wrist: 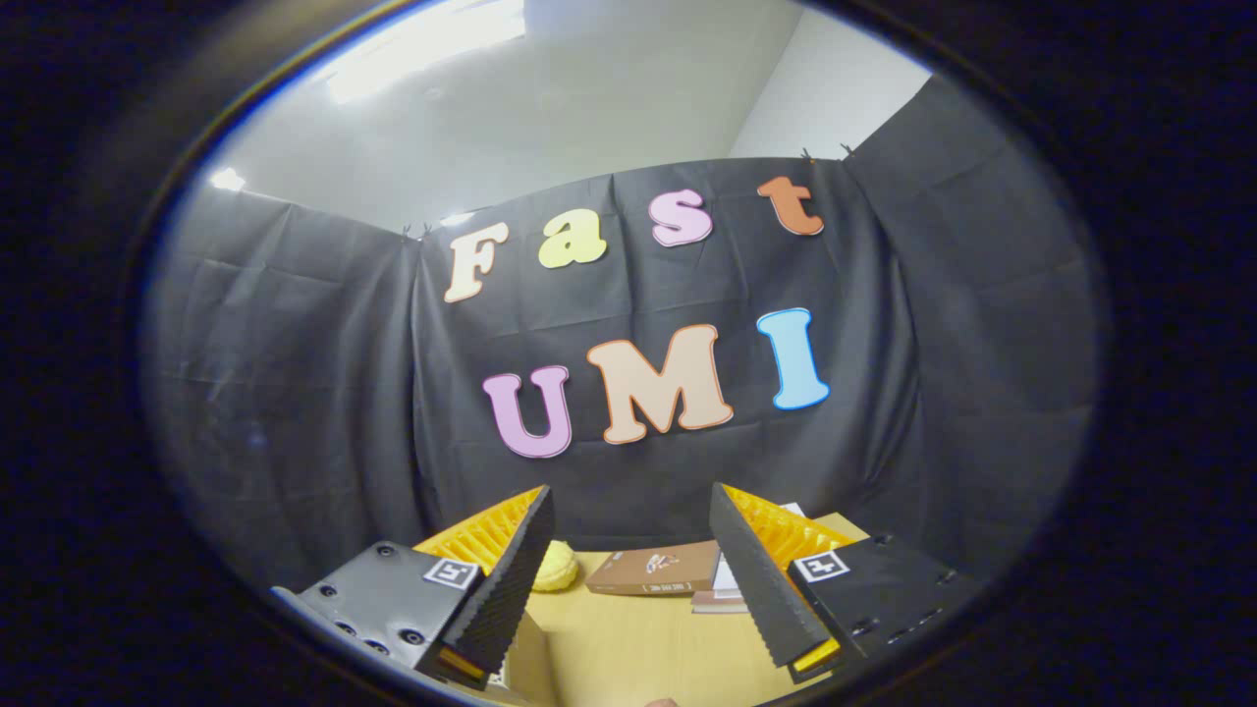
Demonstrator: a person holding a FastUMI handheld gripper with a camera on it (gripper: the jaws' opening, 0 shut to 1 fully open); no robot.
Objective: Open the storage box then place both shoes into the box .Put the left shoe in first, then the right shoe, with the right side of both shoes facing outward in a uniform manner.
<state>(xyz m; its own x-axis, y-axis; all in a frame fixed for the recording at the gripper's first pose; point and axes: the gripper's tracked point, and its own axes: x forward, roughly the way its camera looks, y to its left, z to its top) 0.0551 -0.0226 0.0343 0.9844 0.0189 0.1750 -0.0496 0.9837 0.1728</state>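
gripper (628,511) fingers apart — empty, above table (628,648)

A light wood-toned surface (628,648) is stretching away beneath the hand-held gripper (628,506), whose fingers are standing wide apart with nothing between them. Beyond the fingers, a brown book (653,570) is lying flat on the surface, its near edge facing the gripper. Just beside it, toward the right finger, a small stack of paler books (720,594) is resting. Beyond the left finger, a yellow, bumpy rounded object (555,568) is sitting near the surface's far edge.
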